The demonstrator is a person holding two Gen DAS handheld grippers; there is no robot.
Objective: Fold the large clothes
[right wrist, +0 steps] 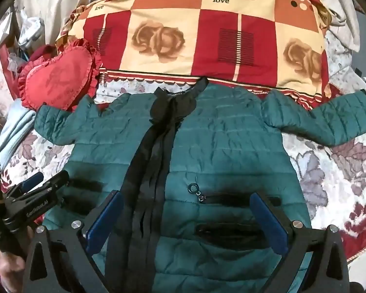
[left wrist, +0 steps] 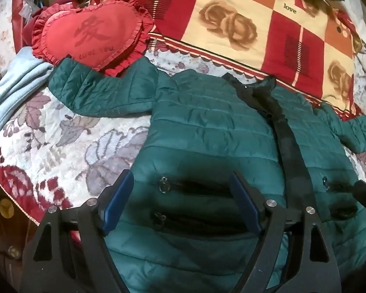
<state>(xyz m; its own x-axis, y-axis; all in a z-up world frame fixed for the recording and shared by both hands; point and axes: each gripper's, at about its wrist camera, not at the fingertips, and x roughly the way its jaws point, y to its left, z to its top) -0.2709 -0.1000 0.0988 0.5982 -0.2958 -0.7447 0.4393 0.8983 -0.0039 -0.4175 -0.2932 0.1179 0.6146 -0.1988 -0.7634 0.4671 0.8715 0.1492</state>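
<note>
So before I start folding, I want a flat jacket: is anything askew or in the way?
Mostly flat. The jacket lies face up with sleeves spread, but one sleeve has its end against the heart pillow, and the black front strip looks rumpled.

Teal jacket (right wrist: 231, 146) flat on floral bedspread (right wrist: 329, 166), front up, sleeves spread to both sides, black zipper strip (right wrist: 153, 166) down middle. Right gripper (right wrist: 186, 210) above lower front, jaws wide apart, straddling pocket zip (right wrist: 200, 193). Left gripper (right wrist: 46, 183) at left edge, state unclear. Heart cushion (right wrist: 58, 78) touching left sleeve. Checked quilt (right wrist: 195, 36) beyond collar.
</note>
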